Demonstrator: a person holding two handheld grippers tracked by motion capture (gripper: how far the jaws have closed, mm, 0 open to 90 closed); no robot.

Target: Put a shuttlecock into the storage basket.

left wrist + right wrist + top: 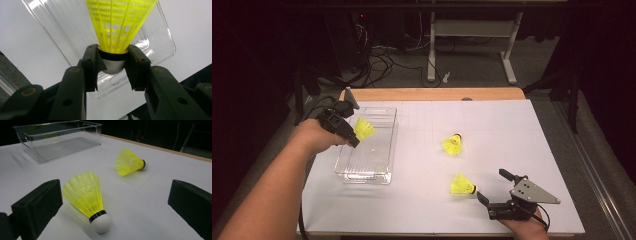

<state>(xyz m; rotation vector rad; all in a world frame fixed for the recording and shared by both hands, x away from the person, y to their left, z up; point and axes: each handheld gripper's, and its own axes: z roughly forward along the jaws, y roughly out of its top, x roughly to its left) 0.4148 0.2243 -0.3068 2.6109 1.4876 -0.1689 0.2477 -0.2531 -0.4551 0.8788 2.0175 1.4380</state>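
Shuttlecock (120, 25) clamped by cork in left gripper (343, 129), held over clear bin (384, 172). Step judged: drop-off. Next: open jaws above bin floor. Right gripper (494, 187) jaws wide, near shuttlecock (86, 195) lying between them on table (492, 125); third (453, 144) beyond.

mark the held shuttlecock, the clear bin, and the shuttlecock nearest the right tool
held shuttlecock (117, 30), left gripper view, on its yellow skirt.
clear bin (343, 169), high view, on its near-left rim.
nearest shuttlecock (83, 193), right gripper view, on its yellow skirt.
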